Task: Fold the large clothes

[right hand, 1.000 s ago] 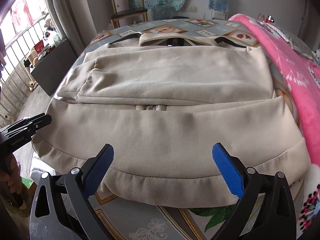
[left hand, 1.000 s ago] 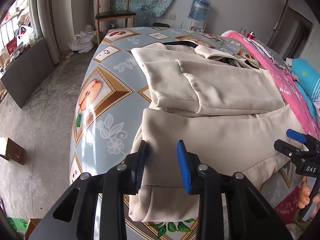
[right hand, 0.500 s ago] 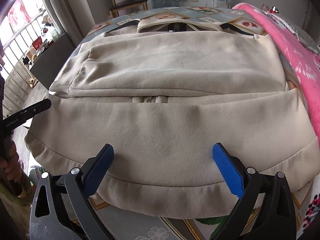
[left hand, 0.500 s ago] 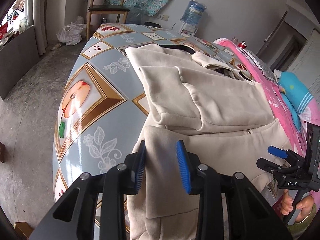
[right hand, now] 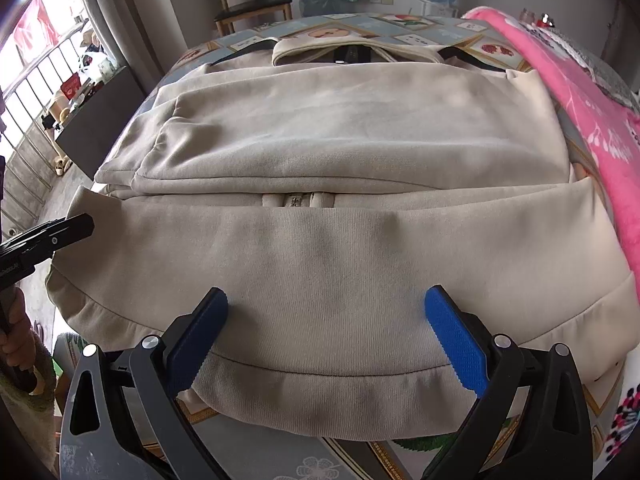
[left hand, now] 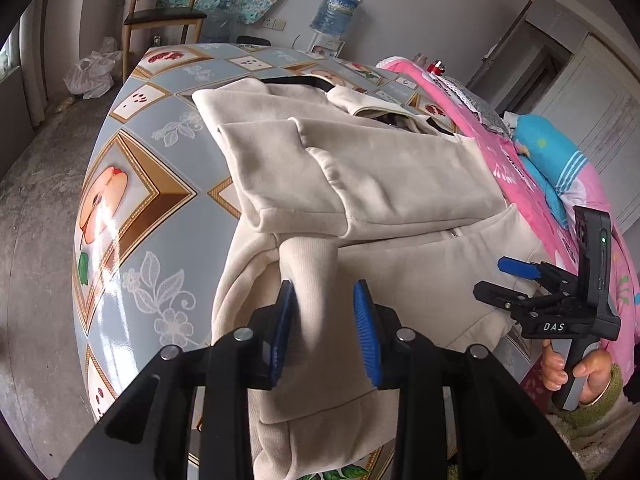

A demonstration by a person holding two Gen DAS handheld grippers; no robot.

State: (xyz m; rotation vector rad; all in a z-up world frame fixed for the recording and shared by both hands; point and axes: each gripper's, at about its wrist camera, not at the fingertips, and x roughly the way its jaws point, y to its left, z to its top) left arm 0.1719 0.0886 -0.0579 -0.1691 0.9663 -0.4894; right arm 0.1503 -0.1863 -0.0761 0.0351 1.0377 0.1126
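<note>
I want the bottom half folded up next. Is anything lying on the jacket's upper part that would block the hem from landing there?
Nothing visible does. The jacket has only its own folded-in sleeves lying flat on top. The pink blanket lies beside it, along its right edge.

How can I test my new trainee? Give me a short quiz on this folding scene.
1. True or false: the right tool is clamped on the pink blanket.
2. Which tool has fabric of the beige jacket bunched between its pads? A) the left tool B) the right tool C) neither
3. Fill in: by the far wall, beyond the table, stands a wooden ___.

Key: 1 false, its jaws stand wide open over the jacket's hem; 2 A; 3 chair.
</note>
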